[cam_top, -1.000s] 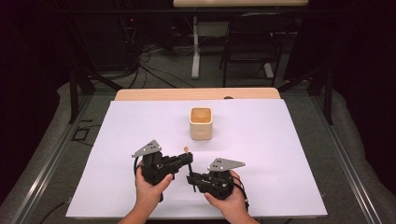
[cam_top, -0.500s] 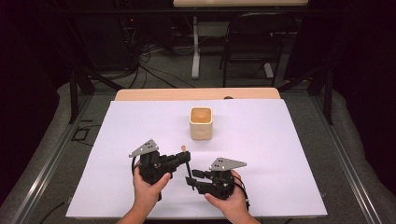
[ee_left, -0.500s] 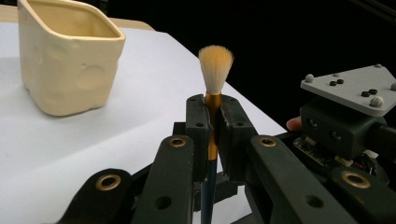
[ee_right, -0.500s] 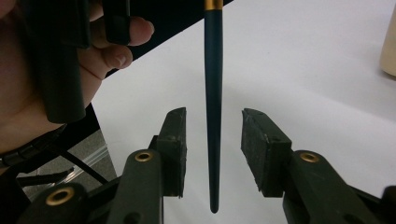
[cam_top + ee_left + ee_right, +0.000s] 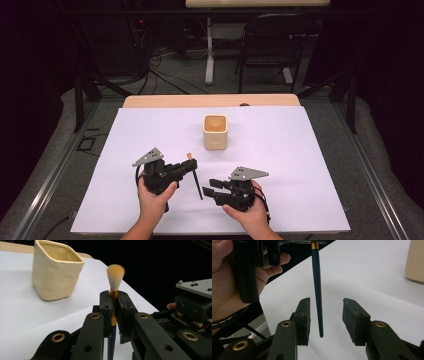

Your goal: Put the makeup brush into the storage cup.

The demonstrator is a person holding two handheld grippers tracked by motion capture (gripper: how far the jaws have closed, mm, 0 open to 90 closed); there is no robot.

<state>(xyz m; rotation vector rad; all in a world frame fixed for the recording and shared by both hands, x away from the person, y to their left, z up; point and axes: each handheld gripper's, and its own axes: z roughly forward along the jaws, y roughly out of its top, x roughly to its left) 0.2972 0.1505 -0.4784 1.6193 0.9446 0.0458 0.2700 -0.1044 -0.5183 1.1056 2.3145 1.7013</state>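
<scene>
On my left gripper point(image 5: 113, 312) the jaws are clamped on the gold ferrule of the brush point(image 5: 113, 292); in the left gripper view its pale bristles stand up toward twelve o'clock just above the pads, while the dark handle runs down between the jaws toward six. My right gripper point(image 5: 325, 317) has just been opening: its pads stand apart, and in the right gripper view the tip of the handle hangs in the gap, nearer the nine o'clock pad, touching neither that I can see. In the high view the left gripper point(image 5: 190, 167) lies at about ten o'clock from the right gripper point(image 5: 207, 186), the two near each other, with the brush point(image 5: 195, 175) slanting between them. My hands hold both over the near part of the white sheet point(image 5: 300, 150). The cream cup point(image 5: 215, 132) stands upright on that sheet, at about one o'clock from the left gripper and well apart from both; in the left gripper view the cup point(image 5: 56, 272) sits at ten o'clock from the bristles
</scene>
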